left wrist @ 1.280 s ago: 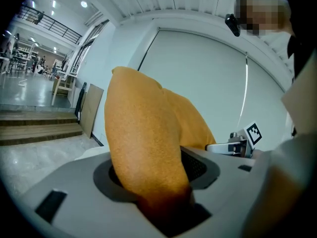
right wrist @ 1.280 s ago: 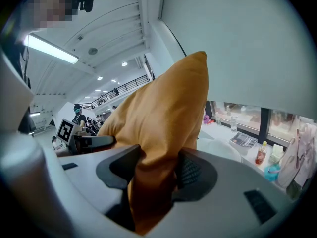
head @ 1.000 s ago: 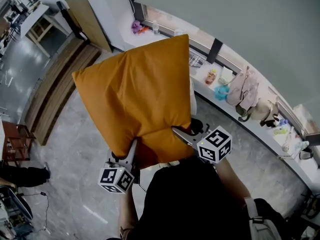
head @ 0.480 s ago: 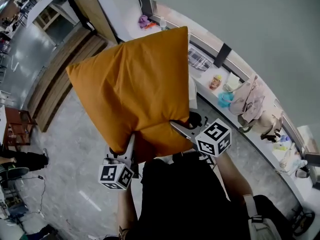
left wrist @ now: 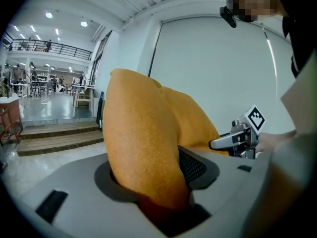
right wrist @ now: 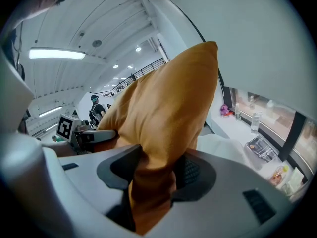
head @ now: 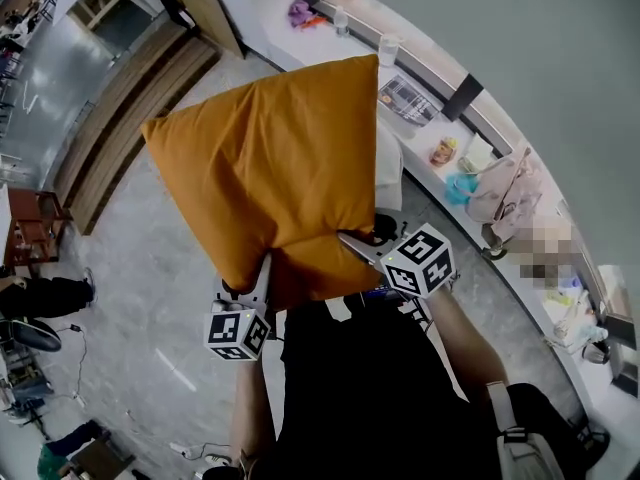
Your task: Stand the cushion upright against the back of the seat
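An orange cushion (head: 270, 168) is held up in the air in front of me, one corner pointing away. My left gripper (head: 262, 268) is shut on its near lower-left edge, the fabric bunched between the jaws (left wrist: 148, 172). My right gripper (head: 350, 243) is shut on the near lower-right edge, with the cloth pinched in its jaws (right wrist: 151, 182). Under the cushion's right side a white seat (head: 388, 163) shows in part; most of it is hidden. In the left gripper view the right gripper (left wrist: 237, 139) is seen past the cushion.
A long white counter (head: 470, 183) runs along the grey wall at the right, carrying a bag (head: 495, 193), bottles and small items. Wooden steps (head: 120, 108) lie at the upper left. A red stool (head: 25, 238) stands at the left edge. Grey tiled floor (head: 150, 298) is below.
The cushion and both grippers have sunk a little and shifted together toward the counter side; both grips on its near edge have held.
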The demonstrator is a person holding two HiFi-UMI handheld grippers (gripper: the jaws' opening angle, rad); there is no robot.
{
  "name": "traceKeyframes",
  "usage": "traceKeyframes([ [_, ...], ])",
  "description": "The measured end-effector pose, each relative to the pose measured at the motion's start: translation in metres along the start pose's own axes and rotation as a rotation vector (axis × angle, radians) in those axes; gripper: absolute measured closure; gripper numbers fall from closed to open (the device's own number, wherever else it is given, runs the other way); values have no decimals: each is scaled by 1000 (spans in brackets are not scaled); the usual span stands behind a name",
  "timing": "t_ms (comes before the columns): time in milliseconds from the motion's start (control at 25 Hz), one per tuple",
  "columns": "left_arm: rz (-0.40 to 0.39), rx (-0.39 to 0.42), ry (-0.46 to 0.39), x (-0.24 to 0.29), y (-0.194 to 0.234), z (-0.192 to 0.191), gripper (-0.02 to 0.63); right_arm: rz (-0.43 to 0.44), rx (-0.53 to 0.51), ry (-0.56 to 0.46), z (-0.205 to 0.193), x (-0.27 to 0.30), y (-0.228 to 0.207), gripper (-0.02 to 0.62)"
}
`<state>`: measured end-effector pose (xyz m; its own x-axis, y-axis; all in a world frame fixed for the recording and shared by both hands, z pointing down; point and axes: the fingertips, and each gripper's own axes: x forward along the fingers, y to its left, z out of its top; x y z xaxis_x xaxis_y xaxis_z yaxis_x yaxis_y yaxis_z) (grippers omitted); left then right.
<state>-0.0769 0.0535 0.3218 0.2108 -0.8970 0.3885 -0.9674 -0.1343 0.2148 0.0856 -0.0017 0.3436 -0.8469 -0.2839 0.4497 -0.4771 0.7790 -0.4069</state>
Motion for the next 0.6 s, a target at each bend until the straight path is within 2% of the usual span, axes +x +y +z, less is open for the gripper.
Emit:
traceKeyframes([
  [160, 3, -32, 24, 7, 23, -12, 356, -10, 10, 35, -5, 25, -1, 383],
  [320, -7, -45, 30, 14, 65, -20, 356, -36, -5, 57, 0, 63, 6, 383],
  [600, -46, 15, 68, 39, 152, -34, 356, -93, 27, 113, -1, 148, 14, 385],
])
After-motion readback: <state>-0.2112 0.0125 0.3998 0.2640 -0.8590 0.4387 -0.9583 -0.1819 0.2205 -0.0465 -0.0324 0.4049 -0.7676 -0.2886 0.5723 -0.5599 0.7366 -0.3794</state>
